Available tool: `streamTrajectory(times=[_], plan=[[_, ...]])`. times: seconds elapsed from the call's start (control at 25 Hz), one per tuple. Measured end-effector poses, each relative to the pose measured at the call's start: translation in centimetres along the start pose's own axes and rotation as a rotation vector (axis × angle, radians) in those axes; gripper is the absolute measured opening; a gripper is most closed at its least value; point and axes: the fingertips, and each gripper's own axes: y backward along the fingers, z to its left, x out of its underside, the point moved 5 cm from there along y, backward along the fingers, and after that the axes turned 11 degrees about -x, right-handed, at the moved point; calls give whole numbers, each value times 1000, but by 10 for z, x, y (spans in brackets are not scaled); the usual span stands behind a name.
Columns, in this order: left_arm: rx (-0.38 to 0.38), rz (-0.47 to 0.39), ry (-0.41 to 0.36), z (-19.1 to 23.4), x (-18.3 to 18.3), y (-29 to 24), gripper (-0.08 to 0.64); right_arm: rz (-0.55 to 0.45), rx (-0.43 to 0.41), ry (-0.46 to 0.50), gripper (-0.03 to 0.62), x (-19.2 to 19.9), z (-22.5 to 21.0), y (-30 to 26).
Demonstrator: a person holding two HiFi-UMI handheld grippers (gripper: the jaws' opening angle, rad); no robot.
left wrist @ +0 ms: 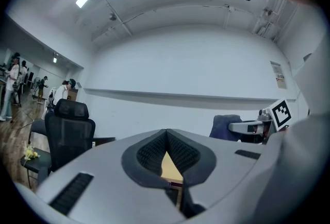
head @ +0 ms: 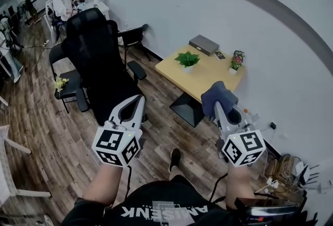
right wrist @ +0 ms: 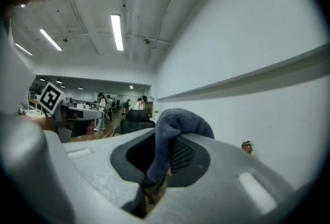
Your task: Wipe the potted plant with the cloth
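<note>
Jaws on the left hand-held gripper (head: 138,101) are pressing together at the tips with nothing sitting between them, and it's hanging over the wooden floor (head: 47,131). Over on the right, the right hand-held gripper (head: 222,108) is pinching a blue-grey cloth (head: 218,94). In the right gripper view the cloth is bunching up above the jaws and drooping down between them. A dark shoe (head: 175,158) is peeking out on the floor between the two arms.

A bit farther out on the left, a black office chair (head: 99,58) is standing on the floor. Past the right gripper, a light wooden desk (head: 208,78) is sitting against the white wall (head: 171,7). The potted plant (head: 187,59), green leaves in a white pot, is standing upright on the left part of the desk, well apart from the cloth. A flat grey box (head: 204,44) is lying at the desk's far edge, and a small pot of reddish flowers (head: 236,61) is standing toward its right end. Way off at the far left, a few people (head: 61,1) are hanging around.
</note>
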Motion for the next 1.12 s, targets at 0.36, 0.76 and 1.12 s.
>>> streamTrajectory(times=[0.36,0.76,1.12], plan=[[-51,23,-59,12,-8,-94,2,-69,-79,32,37,-20,-74,-74],[18,72,-36,-16,-18,-224,2,-65,-130,26,37,-33,-176,-127],[39,110,-61,-32,-10,-306,2,-65,-107,-6,37,-28,-245,-152]])
